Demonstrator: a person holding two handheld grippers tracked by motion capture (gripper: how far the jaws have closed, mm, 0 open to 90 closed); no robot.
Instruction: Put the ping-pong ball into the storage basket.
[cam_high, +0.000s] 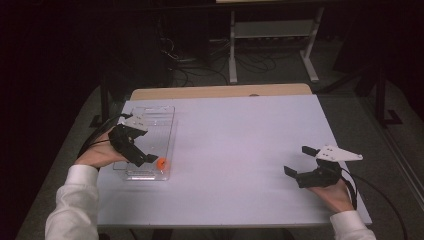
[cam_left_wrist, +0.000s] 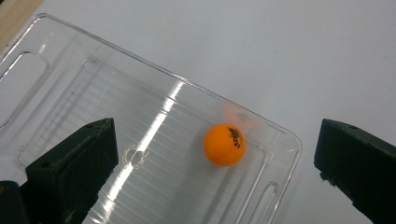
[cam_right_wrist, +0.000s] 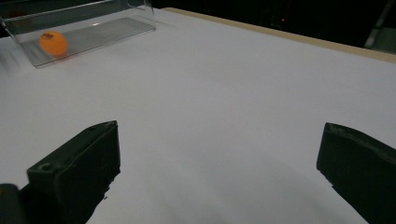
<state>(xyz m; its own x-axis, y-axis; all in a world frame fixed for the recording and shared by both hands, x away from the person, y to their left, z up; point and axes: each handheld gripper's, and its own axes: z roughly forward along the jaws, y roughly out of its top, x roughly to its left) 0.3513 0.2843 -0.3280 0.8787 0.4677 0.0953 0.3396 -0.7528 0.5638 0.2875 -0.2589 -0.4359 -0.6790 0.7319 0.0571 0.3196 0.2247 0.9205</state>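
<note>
We see a smooth orange table-tennis ball (cam_left_wrist: 224, 144) inside the ribbed clear plastic tray (cam_left_wrist: 140, 88), beneath our left gripper (cam_left_wrist: 215, 163), jaws spread wide and empty.

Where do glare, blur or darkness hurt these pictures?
Left gripper view: a bright glare streak runs across the clear tray, yet the ball is sharp. Right gripper view: the ball and tray look soft. High view: the table is lit, the room behind nearly black.

One orange ball (cam_left_wrist: 224, 144) — one clear tray (cam_left_wrist: 70, 88) — two grippers.
</note>
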